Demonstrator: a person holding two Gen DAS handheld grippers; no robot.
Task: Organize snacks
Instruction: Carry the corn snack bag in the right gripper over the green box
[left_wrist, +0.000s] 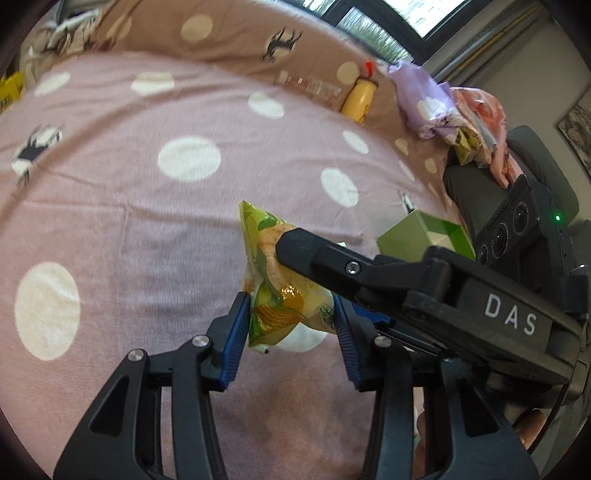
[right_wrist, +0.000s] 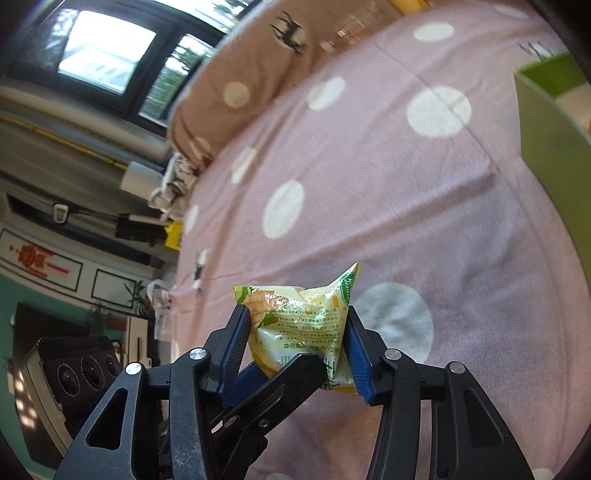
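- Over a bed (left_wrist: 122, 221) spread with a pink sheet dotted white, both grippers hold one small yellow-green snack packet (left_wrist: 280, 295) clear of the cloth.
- Left gripper (left_wrist: 290, 325): its blue pads are clamped on the packet's lower end, at about 6 o'clock in the left wrist view. The packet's upper corner juts up toward 12 o'clock.
- Right gripper (right_wrist: 297, 332): in its own view its blue pads pinch the crumpled packet (right_wrist: 299, 325) from both sides at about 6 o'clock. One finger of the left gripper crosses just below.
- Doing it well: my judgement is that two grips on one soft packet are one too many. One gripper should let go before the other carries it, and the squeeze should stay light so the contents are not crushed.
- Likely goal: an open green box (left_wrist: 424, 236) sits at about 3 o'clock in the left view, near the bed's right side. In the right view its wall (right_wrist: 546, 122) fills the 2 o'clock edge.
- Open room: the sheet from 9 to 12 o'clock is bare and soft.
- Edges to mind: a yellow bottle (left_wrist: 360, 98) and a heap of bagged snacks (left_wrist: 454, 110) lie at 1 to 2 o'clock, well apart from the packet. A black chair (left_wrist: 517, 173) stands past the right edge.
- Risk: the grippers sit so close together that they could knock each other when parting.
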